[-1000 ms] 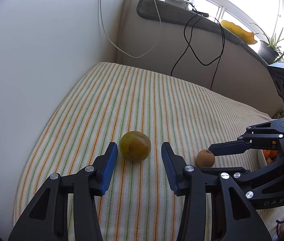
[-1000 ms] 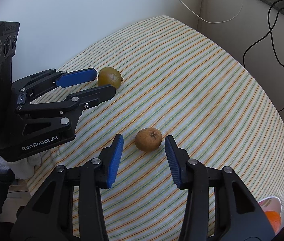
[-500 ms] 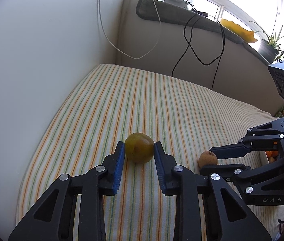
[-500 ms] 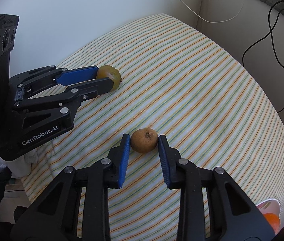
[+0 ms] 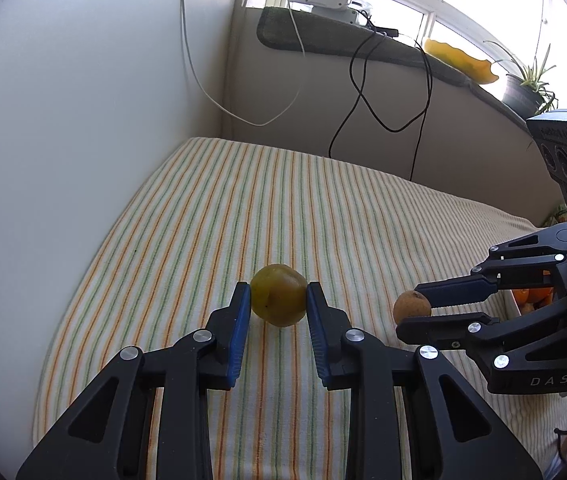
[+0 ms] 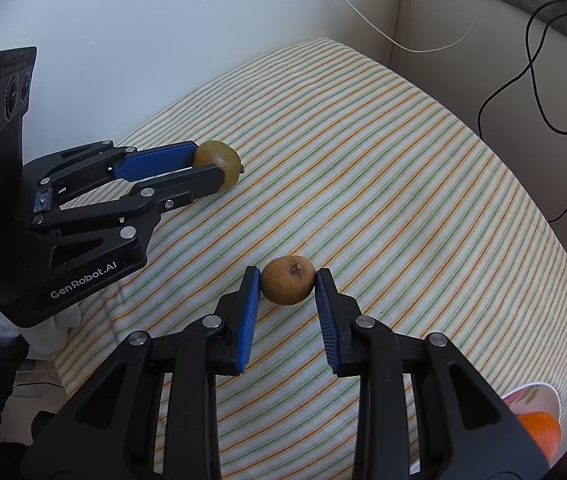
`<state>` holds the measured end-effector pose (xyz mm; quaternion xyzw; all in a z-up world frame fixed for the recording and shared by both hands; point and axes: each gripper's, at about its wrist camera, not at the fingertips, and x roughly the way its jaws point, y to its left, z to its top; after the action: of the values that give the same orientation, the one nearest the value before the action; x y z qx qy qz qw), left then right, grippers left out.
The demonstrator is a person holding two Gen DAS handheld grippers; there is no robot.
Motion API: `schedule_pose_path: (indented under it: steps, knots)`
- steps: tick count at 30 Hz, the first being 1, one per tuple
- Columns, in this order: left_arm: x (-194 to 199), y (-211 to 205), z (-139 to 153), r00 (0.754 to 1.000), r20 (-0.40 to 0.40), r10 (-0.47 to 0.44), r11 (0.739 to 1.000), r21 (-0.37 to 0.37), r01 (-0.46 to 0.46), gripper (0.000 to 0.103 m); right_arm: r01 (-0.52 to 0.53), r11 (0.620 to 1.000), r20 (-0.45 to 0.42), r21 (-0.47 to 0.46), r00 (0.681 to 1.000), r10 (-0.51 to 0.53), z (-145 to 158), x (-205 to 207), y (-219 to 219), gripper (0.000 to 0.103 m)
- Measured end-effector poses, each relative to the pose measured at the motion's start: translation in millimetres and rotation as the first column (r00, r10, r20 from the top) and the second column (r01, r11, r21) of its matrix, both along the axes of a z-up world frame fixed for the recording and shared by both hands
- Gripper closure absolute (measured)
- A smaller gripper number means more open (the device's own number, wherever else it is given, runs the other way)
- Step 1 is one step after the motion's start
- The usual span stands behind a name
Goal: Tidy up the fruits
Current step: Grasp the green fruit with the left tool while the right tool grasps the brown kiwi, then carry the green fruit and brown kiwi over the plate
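Note:
A green-yellow round fruit point(image 5: 278, 294) is clamped between the blue pads of my left gripper point(image 5: 278, 300), just above or on the striped cloth point(image 5: 243, 208). A smaller brown fruit point(image 6: 288, 285) is clamped between the pads of my right gripper point(image 6: 288, 286). In the left wrist view the right gripper point(image 5: 417, 310) holds the brown fruit point(image 5: 410, 305) at the right. In the right wrist view the left gripper point(image 6: 209, 166) holds the green fruit point(image 6: 223, 162) at the left.
A white wall point(image 5: 63, 140) runs along the left of the cloth. Cables point(image 5: 363, 92) hang from the window ledge at the back. A bowl with orange fruit point(image 6: 537, 428) stands at the right edge of the cloth point(image 6: 403, 200); oranges point(image 5: 533, 295) show behind the right gripper.
Both grippers have closed from wide open onto their fruits: the left onto the green fruit, the right onto the brown fruit. Both fruits sit slightly higher in view.

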<state>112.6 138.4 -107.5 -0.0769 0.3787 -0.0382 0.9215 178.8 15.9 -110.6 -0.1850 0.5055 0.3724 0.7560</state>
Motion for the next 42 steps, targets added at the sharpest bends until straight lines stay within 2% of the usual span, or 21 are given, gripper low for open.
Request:
schedule_pose_path:
  steps: [11,26,33,42]
  knots:
    - [-27.7,-19.0,21.0,0.998,0.048,-0.039,0.999,-0.020,0.040,0.077,-0.019,1.000,0.032,0.021,0.999,0.018,18.7,-19.5,-18.9,0.074]
    - [-54.0,-67.9,51.2,0.984,0.104,-0.147,0.988,-0.023,0.150,0.077,0.037,0.995,0.073,0.090,0.996,-0.043,51.1,-38.1,-75.0,0.074]
    - [-59.4,-96.3,55.8,0.972,0.111,-0.206,0.978,-0.020,0.210,0.077,0.092,0.986,0.090,0.136,0.990,-0.105,71.8,-50.2,-115.9,0.074]
    - [-56.9,-125.6,55.2,0.958,0.106,-0.267,0.962,-0.025,0.271,0.077,0.181,0.967,0.080,0.178,0.977,-0.198,77.4,-51.0,-167.5,0.074]
